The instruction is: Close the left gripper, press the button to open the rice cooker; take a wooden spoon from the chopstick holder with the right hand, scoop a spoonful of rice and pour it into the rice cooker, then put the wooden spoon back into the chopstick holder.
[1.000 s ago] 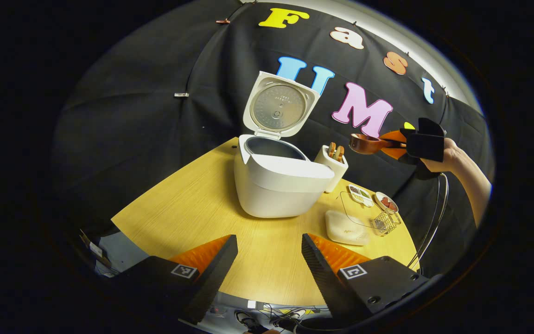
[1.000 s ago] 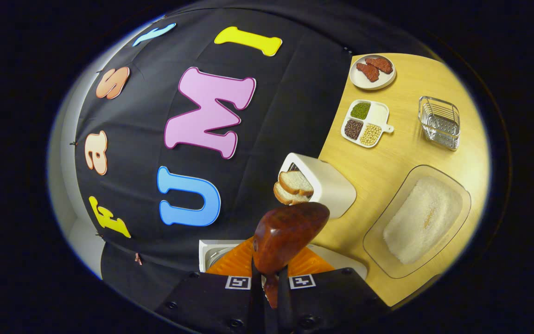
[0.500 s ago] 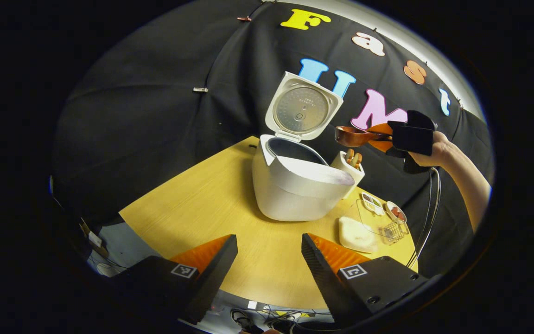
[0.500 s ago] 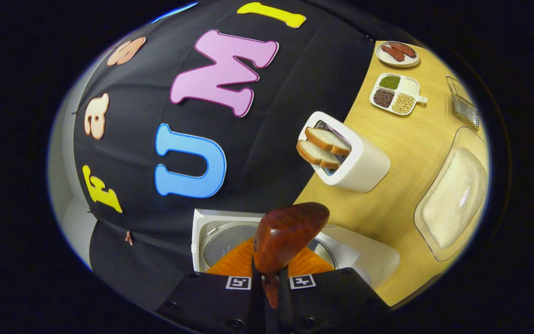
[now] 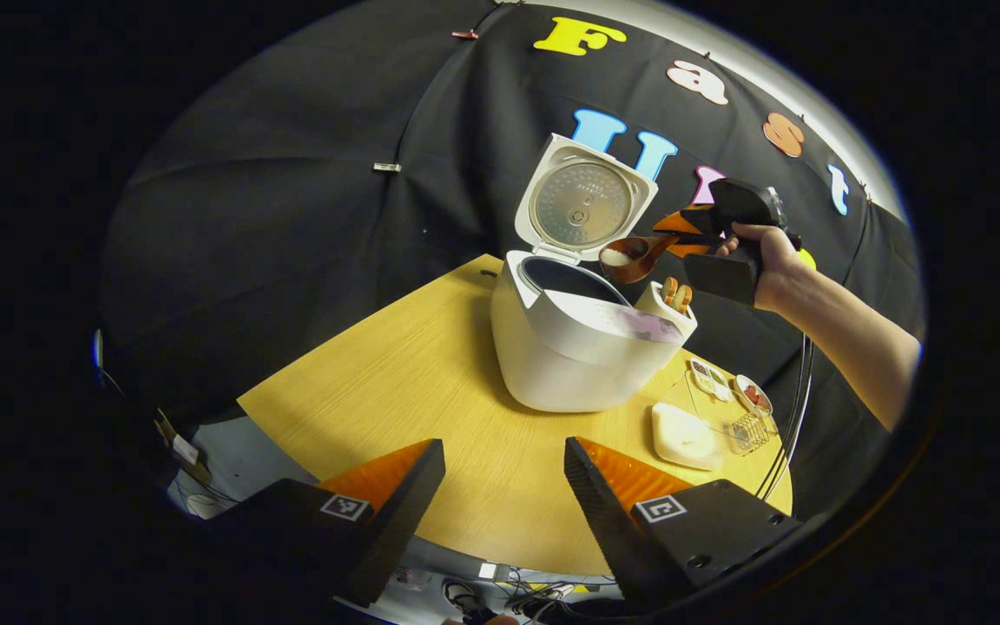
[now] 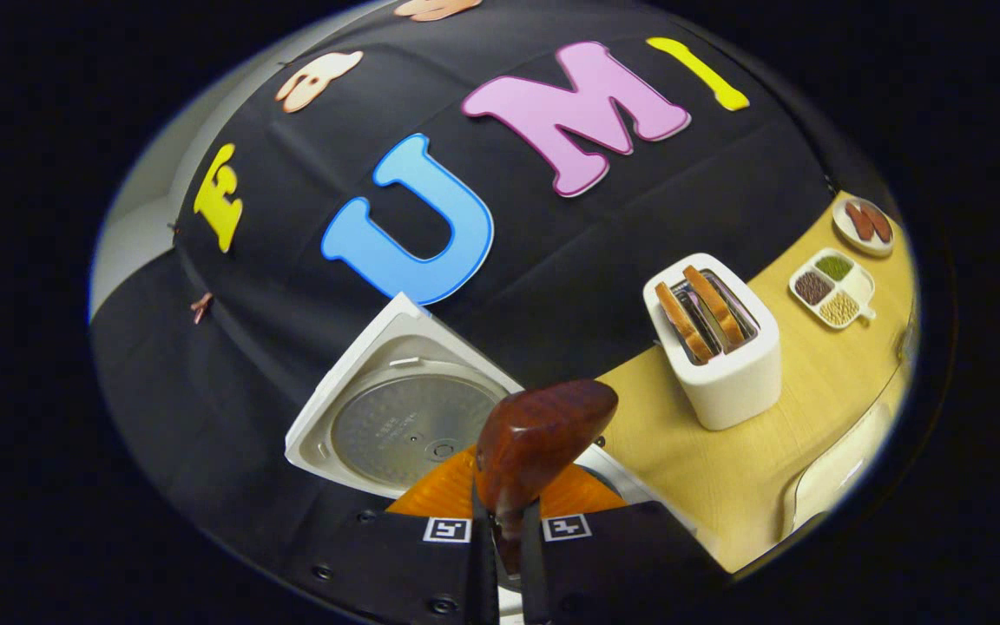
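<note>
The white rice cooker point(image 5: 582, 351) stands on the wooden table point(image 5: 396, 382) with its lid point(image 5: 582, 204) up and the dark pot showing. My right gripper point(image 5: 679, 236) is shut on the handle of the brown wooden spoon point(image 5: 630, 259). The spoon's bowl holds white rice and hangs tilted over the pot's back right rim. In the right gripper view the spoon point(image 6: 543, 434) sticks out from my right gripper point(image 6: 504, 521), above the raised lid point(image 6: 404, 421). The white holder point(image 5: 672, 304) stands just right of the cooker. My left gripper point(image 5: 503, 447) is open, low over the table's near edge.
A clear tray of rice point(image 5: 682, 434), a wire basket point(image 5: 747, 430), a sectioned dish point(image 5: 707, 375) and a small plate point(image 5: 753, 395) sit right of the cooker. The holder point(image 6: 721, 347) carries two brown slices. A person's forearm point(image 5: 847, 325) reaches in from the right.
The right gripper has carried the spoon left from above the holder to the open pot and rolled, tilting the spoon's bowl. The left gripper stays open and has barely shifted.
</note>
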Available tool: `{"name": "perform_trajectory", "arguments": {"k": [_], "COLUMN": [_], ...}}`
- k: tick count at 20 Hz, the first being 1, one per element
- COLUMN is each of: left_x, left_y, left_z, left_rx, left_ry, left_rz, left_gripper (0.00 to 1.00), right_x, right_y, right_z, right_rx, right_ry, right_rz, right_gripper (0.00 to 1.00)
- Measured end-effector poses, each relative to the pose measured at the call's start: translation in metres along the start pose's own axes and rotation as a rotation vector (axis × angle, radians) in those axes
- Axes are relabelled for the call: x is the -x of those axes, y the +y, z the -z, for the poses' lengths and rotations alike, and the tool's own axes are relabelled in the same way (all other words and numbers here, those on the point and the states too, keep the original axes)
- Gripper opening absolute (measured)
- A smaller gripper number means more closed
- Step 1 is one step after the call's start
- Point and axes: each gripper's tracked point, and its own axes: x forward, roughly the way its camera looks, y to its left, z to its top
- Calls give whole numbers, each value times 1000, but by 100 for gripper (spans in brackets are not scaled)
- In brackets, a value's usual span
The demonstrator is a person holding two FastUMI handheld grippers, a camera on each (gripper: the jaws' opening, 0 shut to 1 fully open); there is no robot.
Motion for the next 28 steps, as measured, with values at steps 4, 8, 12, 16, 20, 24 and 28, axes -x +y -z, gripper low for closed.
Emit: {"name": "perform_trajectory", "arguments": {"k": [4,8,12,16,20,24,28], "left_x": [-1,0,0,2,4,5,4], "left_y": [7,10,12,13,10,-1,-14], "left_z": [4,2,-3,5,3,1,2], "left_rx": [-2,-19,-23,-36,-34,-51,-72], "left_ry": [6,0,-14,1,-6,-31,-36], "left_rz": [-3,2,5,15,10,25,49], "left_gripper": [96,96,96,96,96,96,95], "right_x": [-5,-8,-9,-7,-3,6,16], "right_y": [9,16,27,34,36,52,57], "right_z": [11,29,30,32,44,52,66], "right_rx": [188,359,431,573,704,826,927], "right_ry": [-44,-34,-52,-63,-51,-77,-70], "right_rz": [-18,-53,-126,-171,-205,-273,-312], "right_gripper": [15,14,15,15,15,15,15]}}
